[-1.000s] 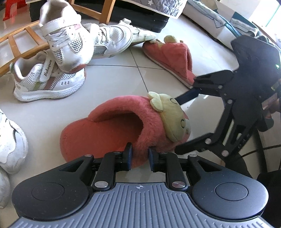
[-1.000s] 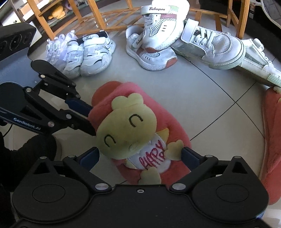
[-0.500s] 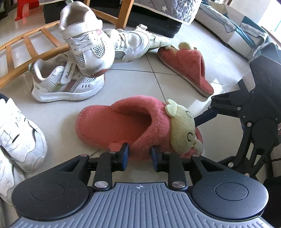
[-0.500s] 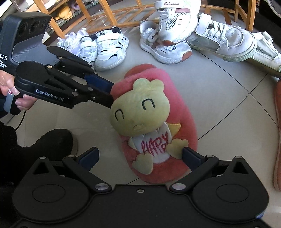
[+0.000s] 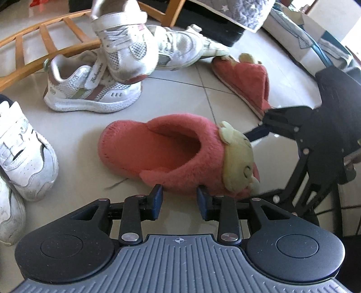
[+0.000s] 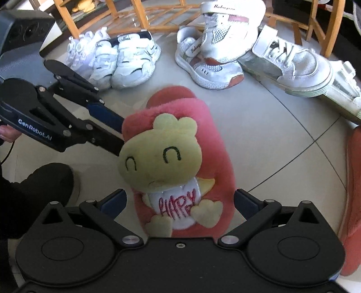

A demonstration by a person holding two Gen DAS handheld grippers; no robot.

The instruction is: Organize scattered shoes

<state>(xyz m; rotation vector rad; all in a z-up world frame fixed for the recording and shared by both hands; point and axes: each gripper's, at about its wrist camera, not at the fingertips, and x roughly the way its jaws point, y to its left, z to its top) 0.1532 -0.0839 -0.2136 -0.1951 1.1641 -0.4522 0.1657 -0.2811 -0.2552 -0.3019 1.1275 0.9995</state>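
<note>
So a second ago the left tool [image 5: 179, 197] was pinched tight on the fuzzy side of the pink slipper [image 5: 171, 153]; now its jaws sit noticeably wider, with the slipper's edge in the gap and no pad clearly pressing on it. The slipper lies flat on the tiled floor [image 5: 79, 135], out in the middle, heel toward the white sneakers [image 5: 94, 90]. The right tool [image 6: 179, 199] stands wide, straddling the toe end with the yellow plush dinosaur [image 6: 161, 148], fingers clear on both sides. No boxes or bins in sight, just a wooden rack [image 6: 158, 18] behind the heap. The second pink slipper [image 5: 246, 78] is cut off at the right wrist view's edge, and the right tool's body covers part of it in the left view. The far sneakers [image 6: 112, 60] are too washed out to count.
</note>
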